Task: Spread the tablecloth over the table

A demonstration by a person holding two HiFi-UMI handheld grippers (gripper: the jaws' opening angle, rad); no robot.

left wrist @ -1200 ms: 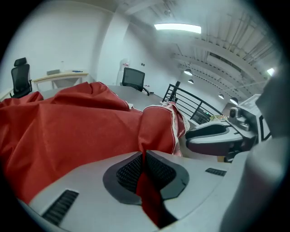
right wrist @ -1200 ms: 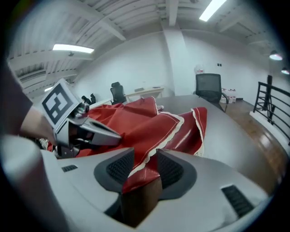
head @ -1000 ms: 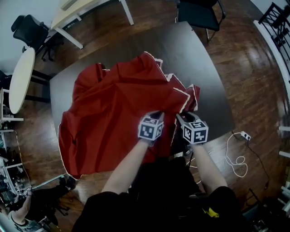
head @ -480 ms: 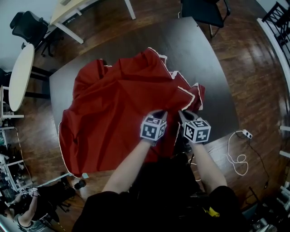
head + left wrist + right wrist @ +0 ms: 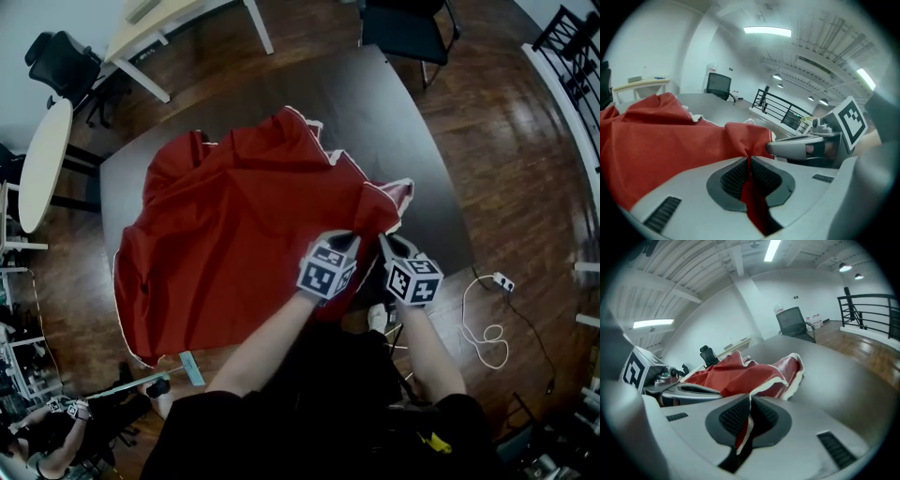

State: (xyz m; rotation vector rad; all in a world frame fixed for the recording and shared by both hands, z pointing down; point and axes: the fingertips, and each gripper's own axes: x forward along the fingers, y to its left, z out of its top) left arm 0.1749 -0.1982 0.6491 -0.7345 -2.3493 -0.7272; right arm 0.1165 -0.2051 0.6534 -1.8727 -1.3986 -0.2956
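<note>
While the left gripper (image 5: 749, 165) pinches the tablecloth (image 5: 234, 234), right gripper (image 5: 750, 404) clamps its hem.

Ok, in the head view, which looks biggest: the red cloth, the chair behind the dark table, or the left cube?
1. Cloth
2. Chair, though the picture's edge cuts it
3. Cube, though it's nearest the camera

Red cloth (image 5: 234, 234) with white hem. Dark grey table (image 5: 412, 141) on reddish-brown plank floor (image 5: 506, 122). Black-and-white square markers on cubes (image 5: 325, 272); light grey left gripper (image 5: 749, 159) and right gripper (image 5: 750, 399), dark ribbed pads (image 5: 733, 176). Cream round table (image 5: 42, 164), black chair (image 5: 61, 61), white cable (image 5: 487, 337), black railing (image 5: 572, 47), black top (image 5: 319, 422).
</note>
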